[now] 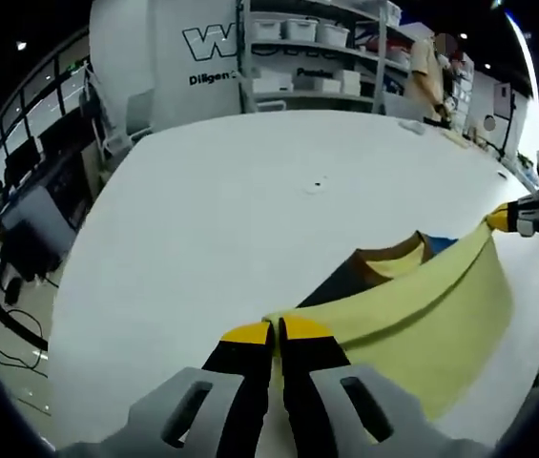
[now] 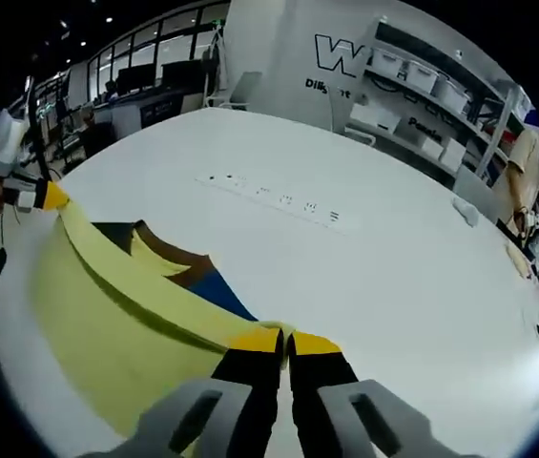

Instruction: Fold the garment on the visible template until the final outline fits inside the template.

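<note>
two yellow-tipped jaws of the left tool (image 1: 276, 331) stand pressed together in the left gripper view, pinching a corner of the yellow garment (image 1: 422, 315) low in the frame. the cloth's edge runs taut from there up to the right tool (image 1: 500, 218) at the right edge, whose tip also clamps the fabric. the garment is lifted off the white surface (image 1: 250, 219) between the two grips and sags below that edge. behind it a brown collar (image 1: 393, 254) shows, with a dark patch (image 1: 345, 281) and a bit of blue (image 1: 441, 243) beside it. shelves (image 1: 312, 48) with white bins stand past the surface's far edge.

in the right gripper view, the right tool (image 2: 285, 340) is closed on the garment (image 2: 116, 324), and the folded edge stretches up-left to the left tool (image 2: 54, 197), which grips the other end. the collar (image 2: 169, 253) and a blue piece (image 2: 217, 286) lie on the surface (image 2: 364, 258) just behind the cloth.
</note>
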